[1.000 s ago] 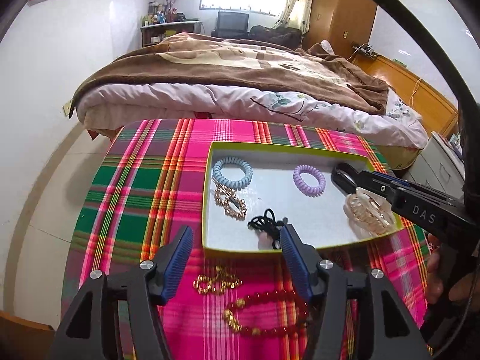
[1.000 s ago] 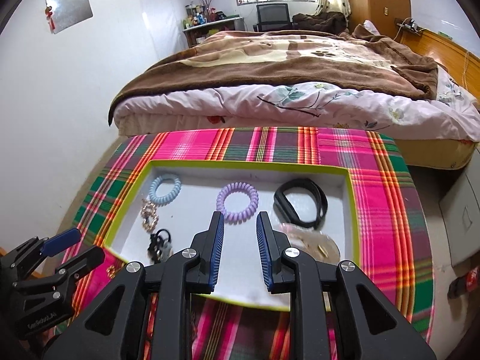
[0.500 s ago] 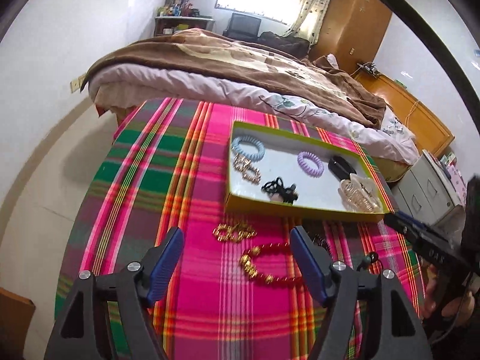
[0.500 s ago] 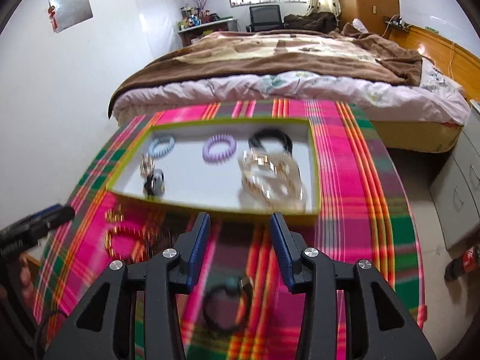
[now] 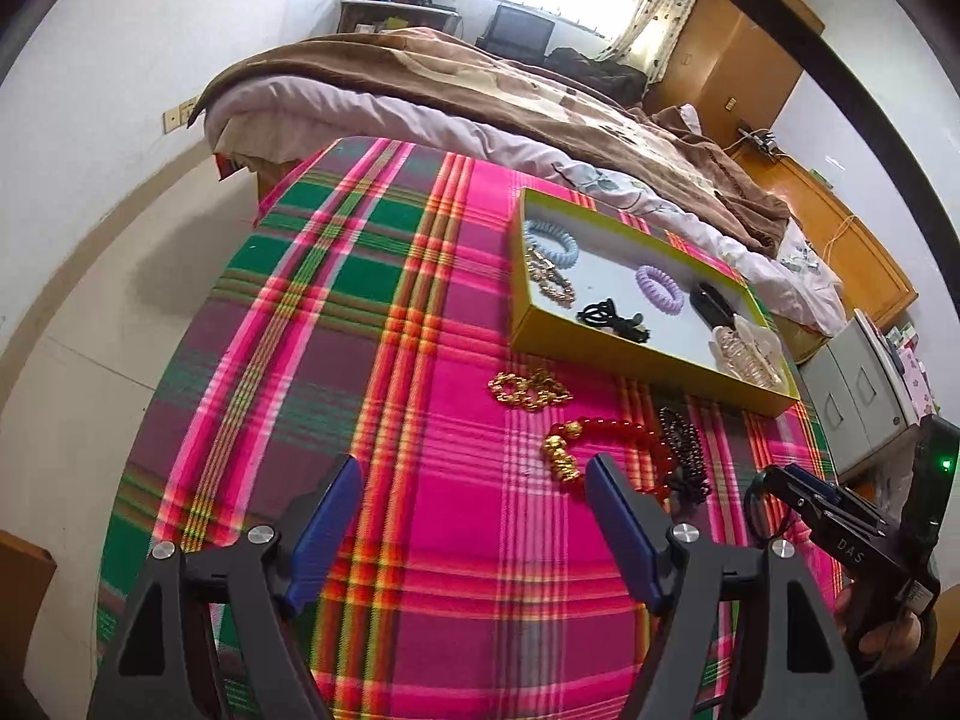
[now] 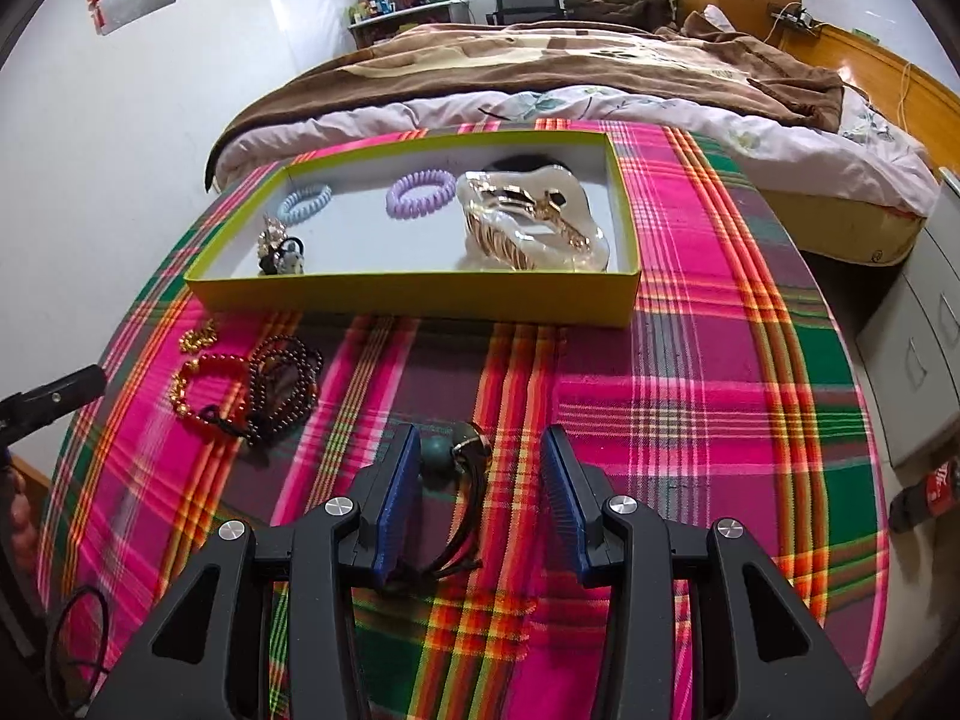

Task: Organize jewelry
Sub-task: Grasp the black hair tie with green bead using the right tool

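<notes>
Right wrist view, right gripper (image 6: 477, 480) open, jaws just widened, corded bead (image 6: 447, 455) between, partly hidden

Both handheld grippers were matte black plastic with triangular cut-outs in the finger arms. Left gripper (image 5: 474, 531): ribbed blue pads (image 5: 324, 525), silver round-head screws (image 5: 261, 534) at the pivots just behind those pads. Right gripper (image 6: 477, 501): same blue pads (image 6: 396, 498), same silver screws (image 6: 339, 506) behind them. Seen from the left wrist, the right gripper's body carried white "DAS" lettering (image 5: 849, 547), a green lit LED (image 5: 947, 465) above that lettering, and a thin black cable (image 5: 757, 510) looped beside it.
</notes>
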